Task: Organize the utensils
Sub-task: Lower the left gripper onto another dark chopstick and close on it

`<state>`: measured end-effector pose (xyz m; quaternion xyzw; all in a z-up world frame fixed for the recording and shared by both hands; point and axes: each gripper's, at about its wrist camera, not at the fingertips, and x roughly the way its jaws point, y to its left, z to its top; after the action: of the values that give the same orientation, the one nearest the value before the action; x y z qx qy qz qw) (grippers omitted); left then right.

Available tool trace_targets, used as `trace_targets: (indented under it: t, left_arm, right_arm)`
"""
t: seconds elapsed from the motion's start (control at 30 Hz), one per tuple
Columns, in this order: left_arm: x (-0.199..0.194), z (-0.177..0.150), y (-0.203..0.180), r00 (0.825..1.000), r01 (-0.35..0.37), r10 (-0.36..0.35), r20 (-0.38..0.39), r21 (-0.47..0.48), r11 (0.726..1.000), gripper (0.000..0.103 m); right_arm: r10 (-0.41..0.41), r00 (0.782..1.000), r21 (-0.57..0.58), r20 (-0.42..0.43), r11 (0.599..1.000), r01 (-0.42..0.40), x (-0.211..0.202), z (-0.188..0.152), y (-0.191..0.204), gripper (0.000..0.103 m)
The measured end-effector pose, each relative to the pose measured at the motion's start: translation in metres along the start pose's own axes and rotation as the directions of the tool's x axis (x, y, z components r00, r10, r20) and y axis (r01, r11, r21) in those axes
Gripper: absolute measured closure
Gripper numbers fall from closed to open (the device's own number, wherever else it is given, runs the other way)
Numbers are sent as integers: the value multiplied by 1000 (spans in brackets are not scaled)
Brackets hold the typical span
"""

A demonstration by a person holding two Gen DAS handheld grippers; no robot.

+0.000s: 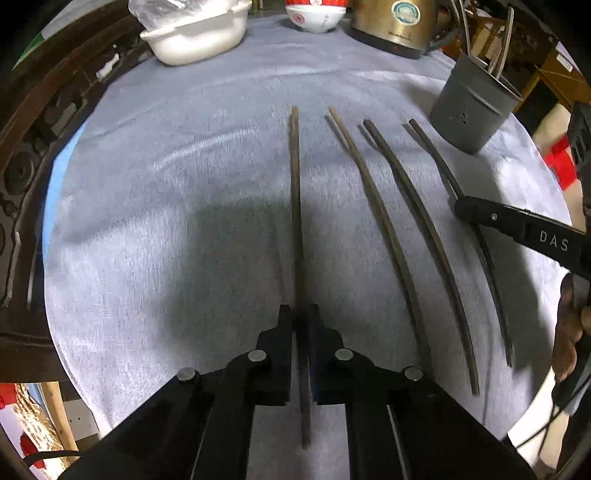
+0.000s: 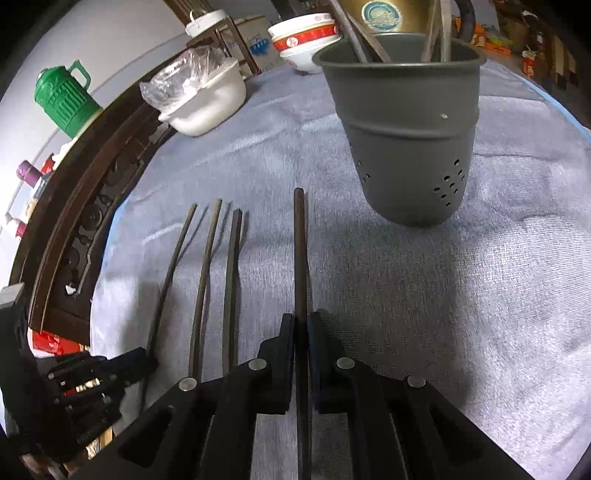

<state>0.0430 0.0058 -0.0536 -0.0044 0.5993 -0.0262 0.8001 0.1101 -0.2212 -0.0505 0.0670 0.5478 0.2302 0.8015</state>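
Note:
Four dark chopsticks lie side by side on a grey towel [image 1: 166,221]. My left gripper [image 1: 299,314] is shut on the leftmost chopstick [image 1: 294,184], which runs straight ahead between its fingers. The right gripper [image 2: 301,321] is shut on the rightmost chopstick [image 2: 300,240], whose far end points at the grey perforated utensil holder [image 2: 406,147]. Between the held ones lie two more chopsticks [image 1: 369,184] [image 1: 413,199]. The holder [image 1: 469,110] stands at the far right with several utensils in it. The right gripper's fingertips [image 1: 465,208] show in the left wrist view, over the fourth chopstick [image 1: 439,162].
At the back stand a white bowl with plastic wrap [image 1: 195,33], stacked red-and-white bowls [image 1: 314,14] and a brass kettle [image 1: 395,26]. A dark carved wooden rim [image 2: 85,206] borders the towel's left side, with a green jug [image 2: 62,99] beyond it.

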Motion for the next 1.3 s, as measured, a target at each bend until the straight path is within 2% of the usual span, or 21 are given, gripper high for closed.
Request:
trace_targets:
  t: [0.17, 0.2, 0.27, 0.3, 0.37, 0.47, 0.67, 0.83, 0.9, 0.93, 0.97, 1.03, 1.2, 1.3]
  left_arm:
    - [-6, -13, 9, 996, 77, -77, -45, -10, 997, 95]
    - [-6, -15, 11, 991, 120, -122, -59, -37, 992, 94]
    - [-6, -16, 16, 973, 214, -222, -63, -104, 971, 75]
    - [-7, -16, 17, 969, 232, -240, -55, -115, 966, 71]
    - [-11, -16, 19, 972, 228, -232, -32, -109, 968, 61]
    - [-18, -7, 29, 975, 217, -221, -16, -116, 969, 55]
    - [-17, 29, 38, 987, 160, -158, 22, -157, 975, 54]
    - [3, 54, 20, 993, 115, -119, -24, -130, 985, 55]
    - [16, 58, 16, 992, 96, -106, -72, -127, 987, 73]
    - [20, 60, 13, 994, 67, -76, -78, -115, 991, 88]
    - [21, 62, 12, 994, 59, -68, -81, -100, 993, 97]
    - [25, 62, 15, 984, 115, -128, -120, -115, 987, 98]
    - [23, 59, 28, 967, 149, -175, -184, -147, 978, 98]
    - [30, 73, 28, 951, 175, -206, -232, -148, 973, 82]
  right_arm:
    - [-11, 999, -18, -39, 1000, 10, -3, -5, 1, 94]
    - [-3, 999, -8, -43, 1000, 3, -3, -5, 0, 92]
    - [-6, 999, -8, -54, 1000, 5, -2, -3, 0, 92]
    - [-11, 998, -10, -59, 1000, 10, -2, -1, 1, 92]
    - [-26, 998, -8, -62, 1000, 26, -2, 2, 3, 92]
    - [-44, 998, -11, -51, 999, 44, -7, 8, 3, 91]
    - [-78, 995, -16, -61, 997, 78, 4, 32, 7, 91]
    - [-111, 987, -63, -116, 993, 104, 18, 44, 19, 90]
    - [-131, 980, -79, -151, 990, 120, 26, 45, 21, 91]
    - [-140, 978, -83, -154, 988, 128, 26, 47, 21, 91]
    - [-138, 978, -84, -159, 989, 125, 25, 48, 21, 93]
    - [-134, 975, -97, -180, 988, 117, 24, 48, 21, 95]
    - [-126, 965, -125, -232, 987, 99, 24, 53, 18, 94]
    - [-135, 954, -148, -266, 984, 98, 27, 58, 19, 93]
